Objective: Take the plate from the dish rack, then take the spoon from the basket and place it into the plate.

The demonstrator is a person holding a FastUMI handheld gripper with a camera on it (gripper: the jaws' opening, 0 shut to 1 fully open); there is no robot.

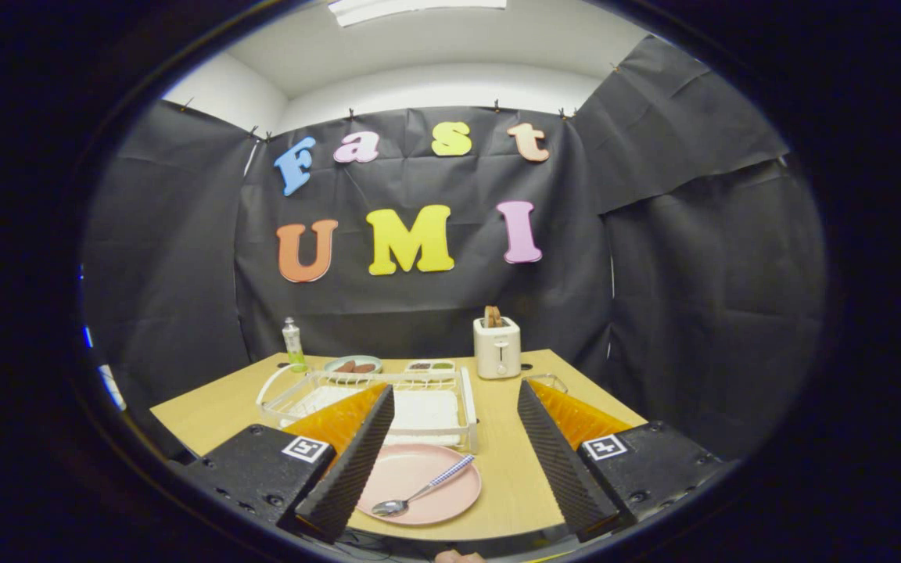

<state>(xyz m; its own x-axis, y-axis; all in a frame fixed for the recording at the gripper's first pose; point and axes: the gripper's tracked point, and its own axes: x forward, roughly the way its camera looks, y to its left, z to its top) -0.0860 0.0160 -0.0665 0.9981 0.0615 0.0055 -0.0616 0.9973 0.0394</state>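
A pink plate (411, 478) lies flat on the wooden table (509, 461), just in front of the white wire dish rack (419, 391). A spoon (422, 491) with a chequered handle rests in the plate, bowl toward me and handle angled away to the right. My gripper (450, 450) hovers above the near table edge with its fingers wide apart and nothing between them. The plate sits by the left finger (357, 461), partly hidden behind it. A small wire basket (548, 381) peeks out behind the right finger (552, 453).
At the back of the table stand a white toaster (497, 346) with bread in it, a small bottle (292, 344), a green dish (353, 364) with food and a flat tray (430, 365). Black cloth walls close off the table behind and at both sides.
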